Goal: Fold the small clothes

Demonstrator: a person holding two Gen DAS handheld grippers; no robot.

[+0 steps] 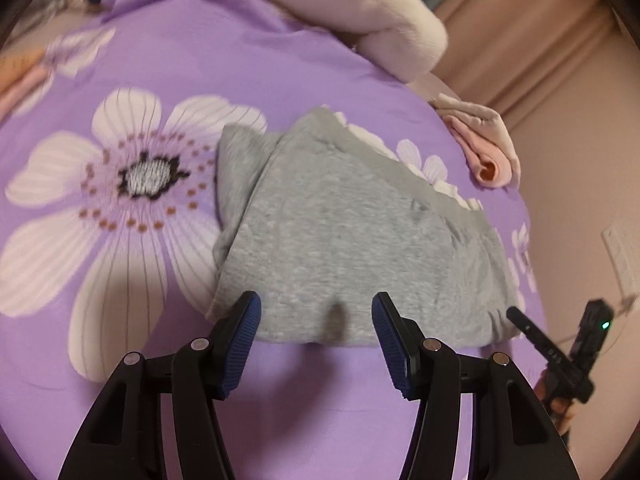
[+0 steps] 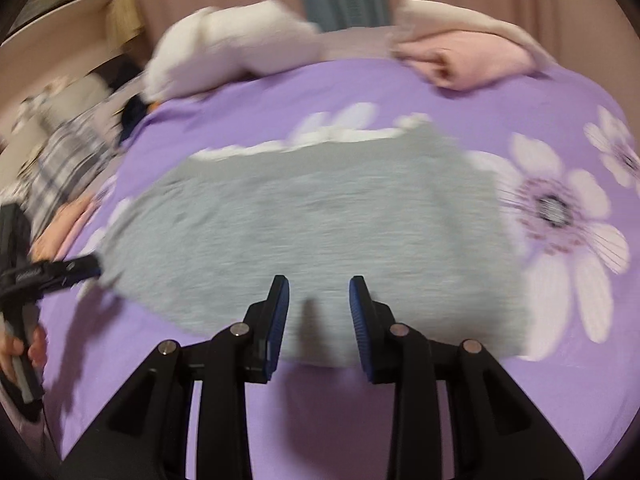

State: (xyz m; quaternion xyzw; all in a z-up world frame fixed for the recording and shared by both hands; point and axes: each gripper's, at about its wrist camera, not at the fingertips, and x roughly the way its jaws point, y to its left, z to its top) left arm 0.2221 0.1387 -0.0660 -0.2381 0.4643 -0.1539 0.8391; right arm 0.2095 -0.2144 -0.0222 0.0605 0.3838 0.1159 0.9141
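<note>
Your left gripper [image 1: 316, 312] and right gripper [image 2: 319, 300], jaws spread and empty, hover at the six-o'clock hem of the partly folded grey knit garment [image 1: 344, 240] on the purple floral bedsheet [image 1: 120, 60]. Mid-fold, probably: pinch that hem, carry it toward twelve o'clock.

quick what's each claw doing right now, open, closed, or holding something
Left claw: open, holding nothing, poised over the near edge of the grey garment.
Right claw: open with a narrower gap, nothing gripped, above the same garment.

Grey garment [image 1: 352, 232] — folded, flat on the purple sheet [image 1: 160, 60] — white trim along far edge.
</note>
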